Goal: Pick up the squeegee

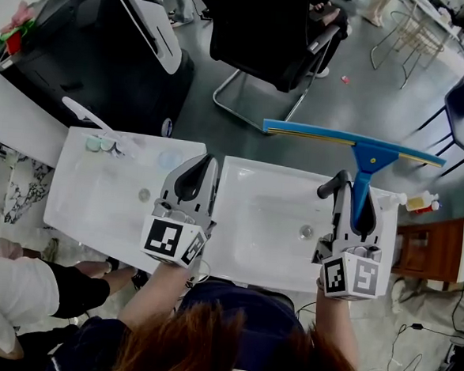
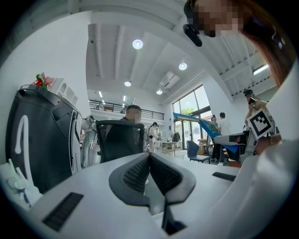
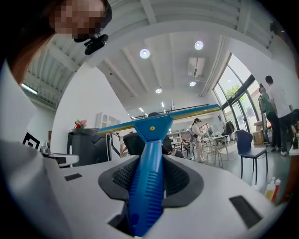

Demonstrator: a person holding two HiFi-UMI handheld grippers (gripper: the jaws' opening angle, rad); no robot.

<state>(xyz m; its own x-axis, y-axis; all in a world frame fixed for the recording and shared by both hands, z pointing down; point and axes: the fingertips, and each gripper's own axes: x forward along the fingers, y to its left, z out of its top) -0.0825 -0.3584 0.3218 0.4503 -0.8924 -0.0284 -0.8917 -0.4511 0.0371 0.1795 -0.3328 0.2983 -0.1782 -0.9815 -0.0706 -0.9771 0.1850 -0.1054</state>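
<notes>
The squeegee (image 1: 366,162) has a blue ribbed handle and a long blue and yellow blade. In the head view it is lifted above the right white sink basin (image 1: 269,223), blade crosswise and pointing away from me. My right gripper (image 1: 356,199) is shut on its handle (image 3: 147,177), which runs straight out between the pads toward the blade (image 3: 159,119). My left gripper (image 1: 194,178) is level over the seam between the two basins, its jaws shut with nothing between them (image 2: 149,173). The squeegee shows small at the right in the left gripper view (image 2: 205,127).
A second white basin (image 1: 113,188) lies at the left with a small cup (image 1: 100,143) on its rim. Bottles (image 1: 421,203) stand on a wooden stand at the right. A black office chair (image 1: 266,32) and a black cabinet (image 1: 91,44) stand beyond the sinks. A person's arm (image 1: 10,292) is at lower left.
</notes>
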